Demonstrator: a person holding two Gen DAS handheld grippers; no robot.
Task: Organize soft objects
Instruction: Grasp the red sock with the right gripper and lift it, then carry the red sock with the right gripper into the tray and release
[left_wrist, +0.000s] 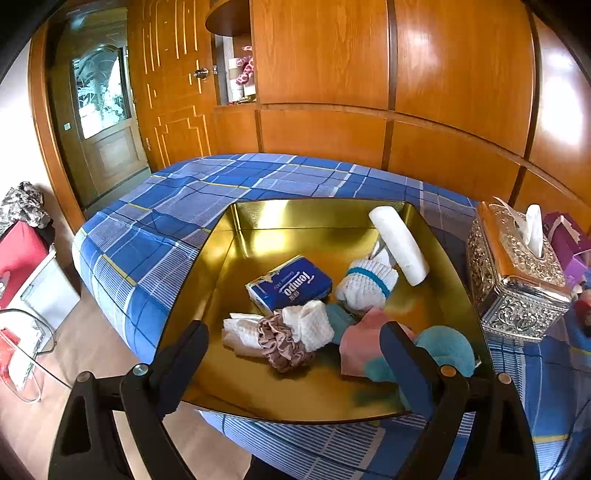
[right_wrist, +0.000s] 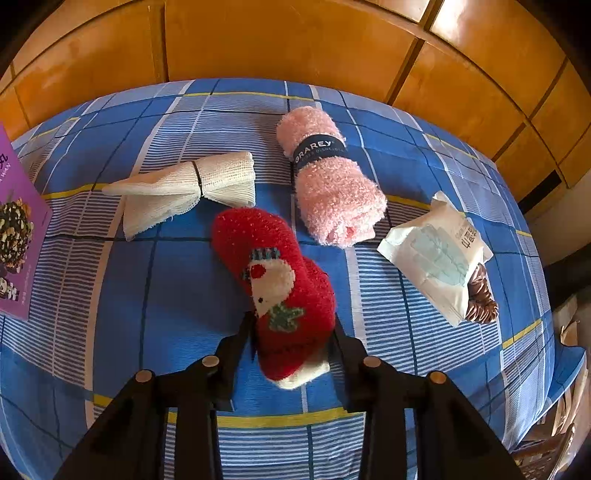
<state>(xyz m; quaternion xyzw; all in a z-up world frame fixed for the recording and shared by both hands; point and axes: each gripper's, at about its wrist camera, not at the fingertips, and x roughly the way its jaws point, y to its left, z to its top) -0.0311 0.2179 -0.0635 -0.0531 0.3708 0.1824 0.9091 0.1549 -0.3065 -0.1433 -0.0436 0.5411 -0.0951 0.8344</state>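
In the left wrist view a gold tray (left_wrist: 258, 225) sits on the blue plaid bed. It holds a blue Tempo tissue pack (left_wrist: 290, 282), a white roll (left_wrist: 399, 245), a white sock with a blue band (left_wrist: 365, 284), a white cloth with a brown scrunchie (left_wrist: 284, 341), a pink cloth (left_wrist: 360, 339) and a teal fuzzy item (left_wrist: 448, 350). My left gripper (left_wrist: 293, 354) is open above the tray's near edge. In the right wrist view my right gripper (right_wrist: 291, 328) is shut on a red fuzzy sock (right_wrist: 277, 284). A pink rolled towel (right_wrist: 332, 184), a tied white cloth (right_wrist: 184, 188) and a white packet (right_wrist: 436, 254) lie beyond.
An ornate silver tissue box (left_wrist: 513, 273) stands right of the tray. A purple booklet (right_wrist: 18, 236) lies at the bed's left edge. A brown scrunchie (right_wrist: 482, 299) sits under the packet. Wooden wall panels stand behind the bed; boxes and a glass table stand on the floor left.
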